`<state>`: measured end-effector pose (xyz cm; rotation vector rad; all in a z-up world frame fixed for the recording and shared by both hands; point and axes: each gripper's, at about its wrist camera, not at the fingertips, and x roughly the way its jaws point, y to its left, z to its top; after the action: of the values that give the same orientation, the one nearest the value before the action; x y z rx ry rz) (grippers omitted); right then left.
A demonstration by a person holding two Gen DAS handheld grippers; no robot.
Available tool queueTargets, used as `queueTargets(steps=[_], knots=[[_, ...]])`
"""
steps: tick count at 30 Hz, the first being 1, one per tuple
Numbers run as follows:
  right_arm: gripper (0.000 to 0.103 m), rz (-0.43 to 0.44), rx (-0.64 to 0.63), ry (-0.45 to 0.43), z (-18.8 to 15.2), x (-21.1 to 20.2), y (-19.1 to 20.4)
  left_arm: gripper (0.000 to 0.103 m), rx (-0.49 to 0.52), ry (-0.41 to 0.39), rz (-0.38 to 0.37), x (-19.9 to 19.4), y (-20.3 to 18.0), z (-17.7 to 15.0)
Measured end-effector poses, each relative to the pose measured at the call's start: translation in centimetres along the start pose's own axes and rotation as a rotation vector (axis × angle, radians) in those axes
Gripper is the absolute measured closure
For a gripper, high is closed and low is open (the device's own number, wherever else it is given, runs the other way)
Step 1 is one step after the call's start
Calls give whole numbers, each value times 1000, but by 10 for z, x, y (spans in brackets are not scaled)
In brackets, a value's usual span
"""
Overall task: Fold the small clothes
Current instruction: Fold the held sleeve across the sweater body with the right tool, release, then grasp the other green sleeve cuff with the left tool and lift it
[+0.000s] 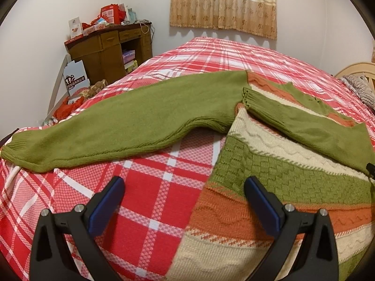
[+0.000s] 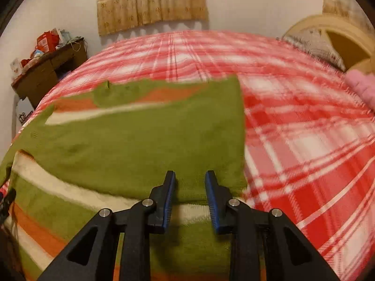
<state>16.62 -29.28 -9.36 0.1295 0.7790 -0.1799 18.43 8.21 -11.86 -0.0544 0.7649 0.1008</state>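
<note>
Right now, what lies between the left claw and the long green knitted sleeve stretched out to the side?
Only bare red-and-white plaid bedspread, seen in the left wrist view. The left claw hangs open short of the long green knitted sleeve.

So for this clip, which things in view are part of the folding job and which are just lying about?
Part of the job:
- striped sweater
- its green sleeve
- plaid bed cover, the work surface

Lying about:
- wooden desk
- red boxes
- curtain
- pillow
</note>
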Motion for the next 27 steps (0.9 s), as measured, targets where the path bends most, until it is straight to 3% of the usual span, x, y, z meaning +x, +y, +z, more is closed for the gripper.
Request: queueTargets(steps=[4,8,10,15,18,25,26,27], knots=[[52,1,-66,-5,1,1,15,0,-27,27,49,-12,8,4],[51,-1,-72,-23,-1,1,17,0,-136,-129,177,-55,48,12],[50,31,-49,-28,-2,2,14,0,-225,-162,237,-67,78,22],[45,64,-37,-35,-7,-1,12,2,-504,-139,377,-63,174,38],[43,55,-51,-33,-8,0,15,13,-559,-137,450,-57,204,37],[41,46,-63,-32,-9,0,18,21,-683,-80,417,-28,240,31],[41,46,-62,-32,-9,0,18,24,-692,-59,418,-22,241,31],[41,45,-62,-33,-9,-1,18,34,-695,-37,420,-19,241,32]])
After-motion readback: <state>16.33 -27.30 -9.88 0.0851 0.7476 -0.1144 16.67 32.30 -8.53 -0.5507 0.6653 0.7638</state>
